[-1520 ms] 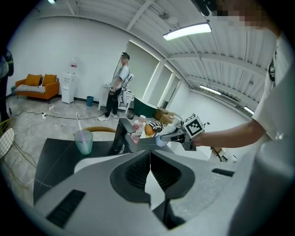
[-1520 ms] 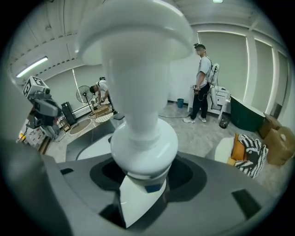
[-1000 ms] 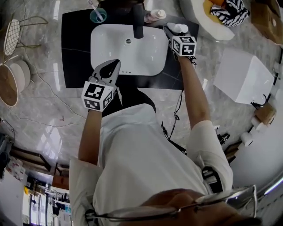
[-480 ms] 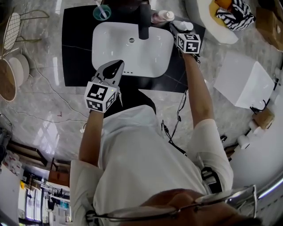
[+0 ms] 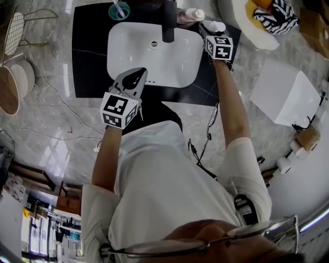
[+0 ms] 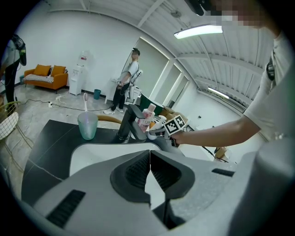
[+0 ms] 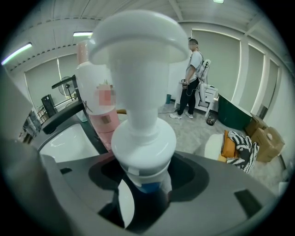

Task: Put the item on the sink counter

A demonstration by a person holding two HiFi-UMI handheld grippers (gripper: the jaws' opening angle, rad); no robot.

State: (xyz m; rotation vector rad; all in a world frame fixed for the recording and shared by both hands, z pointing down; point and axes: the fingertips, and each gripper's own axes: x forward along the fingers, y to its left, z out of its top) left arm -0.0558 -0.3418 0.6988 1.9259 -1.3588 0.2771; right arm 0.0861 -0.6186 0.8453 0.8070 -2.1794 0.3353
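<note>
White pump bottle [image 7: 138,115] looks set at the sink counter's [image 5: 88,51] far right corner; your right gripper's [image 5: 209,32] jaws are opening around it. Left gripper [image 5: 136,74] stays out, closed and empty.

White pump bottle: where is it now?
In the head view the white pump bottle is at the back right of the black counter, beside the pink bottle, inside the opening claw of the right gripper.

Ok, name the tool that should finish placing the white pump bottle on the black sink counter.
Right. With jaws opening, the right tool has the white pump bottle between them at the back of the black sink counter; the left tool is shut and empty.
</note>
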